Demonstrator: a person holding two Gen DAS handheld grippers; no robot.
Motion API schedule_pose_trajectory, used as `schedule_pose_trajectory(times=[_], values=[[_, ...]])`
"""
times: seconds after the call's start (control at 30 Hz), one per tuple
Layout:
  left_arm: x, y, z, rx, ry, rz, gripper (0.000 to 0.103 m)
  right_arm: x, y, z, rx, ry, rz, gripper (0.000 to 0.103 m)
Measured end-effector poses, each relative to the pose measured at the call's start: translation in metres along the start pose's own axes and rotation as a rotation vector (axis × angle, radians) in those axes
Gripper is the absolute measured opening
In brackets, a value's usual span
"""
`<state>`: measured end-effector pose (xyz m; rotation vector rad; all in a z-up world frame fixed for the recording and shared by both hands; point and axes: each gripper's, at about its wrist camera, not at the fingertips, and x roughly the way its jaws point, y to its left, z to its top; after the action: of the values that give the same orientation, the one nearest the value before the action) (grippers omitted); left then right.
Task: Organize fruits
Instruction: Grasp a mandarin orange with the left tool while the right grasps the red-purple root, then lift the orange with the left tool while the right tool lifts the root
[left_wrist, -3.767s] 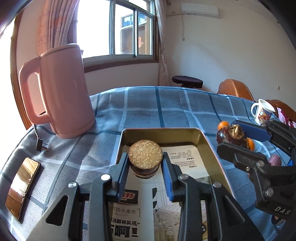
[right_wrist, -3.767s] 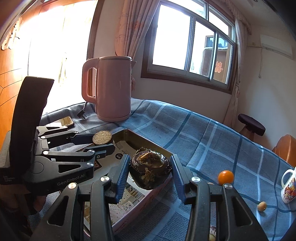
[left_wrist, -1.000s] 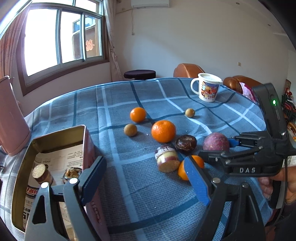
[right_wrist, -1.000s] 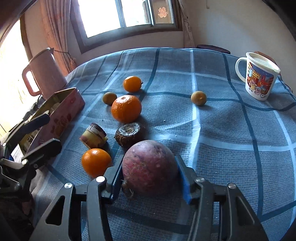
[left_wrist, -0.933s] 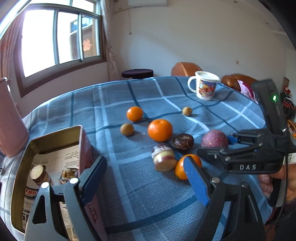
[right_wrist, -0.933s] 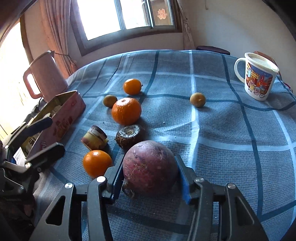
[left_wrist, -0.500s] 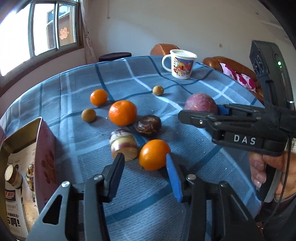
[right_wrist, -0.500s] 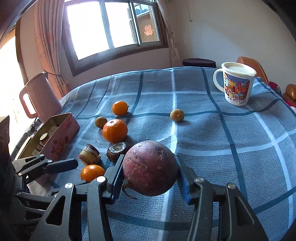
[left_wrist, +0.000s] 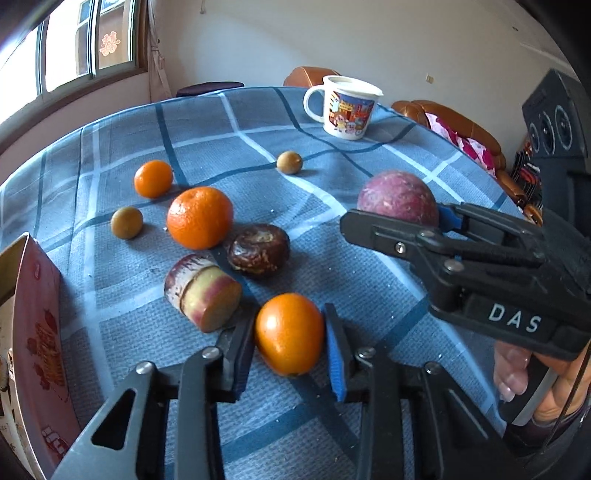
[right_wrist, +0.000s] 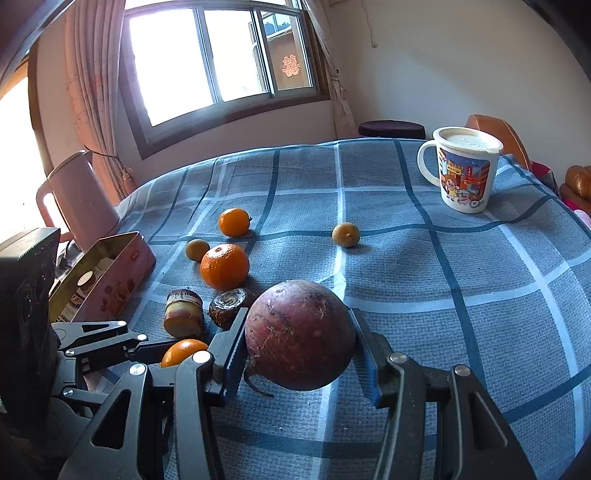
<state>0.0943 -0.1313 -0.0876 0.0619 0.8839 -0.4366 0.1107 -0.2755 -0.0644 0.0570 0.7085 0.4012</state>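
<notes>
My left gripper (left_wrist: 290, 343) is shut on a small orange (left_wrist: 290, 332) low on the blue checked cloth; the orange also shows in the right wrist view (right_wrist: 183, 350). My right gripper (right_wrist: 299, 350) is shut on a round purple fruit (right_wrist: 299, 336) and holds it above the cloth; the fruit also shows in the left wrist view (left_wrist: 397, 197). A big orange (left_wrist: 199, 216), a small orange (left_wrist: 153, 178), two brownish small fruits (left_wrist: 126, 221) (left_wrist: 289, 161), a dark brown fruit (left_wrist: 258, 249) and a cut sugarcane piece (left_wrist: 203, 291) lie on the cloth.
A pink tin box (right_wrist: 107, 277) with items inside stands at the left. A pink kettle (right_wrist: 77, 201) is behind it. A printed white mug (right_wrist: 465, 173) stands at the far right. A hand (left_wrist: 524, 376) grips the right tool.
My left gripper moved forward from the tin box to the small orange and closed on it. My right gripper lifted the purple fruit off the cloth.
</notes>
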Motion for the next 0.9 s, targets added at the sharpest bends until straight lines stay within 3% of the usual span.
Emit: schedule_pose_trajectory(times=[0.5, 0.9], values=[[-0.03, 0.007, -0.005, -0.031, -0.163, 0.065, 0.036, -0.005, 0.007, 0.0, -0.041, -0.029, -0.005, 0.053], [-0.042, 0.01, -0.007, -0.053, -0.239, 0.101, 0.036, -0.015, 0.015, -0.001, -0.083, -0.079, 0.0, 0.053]])
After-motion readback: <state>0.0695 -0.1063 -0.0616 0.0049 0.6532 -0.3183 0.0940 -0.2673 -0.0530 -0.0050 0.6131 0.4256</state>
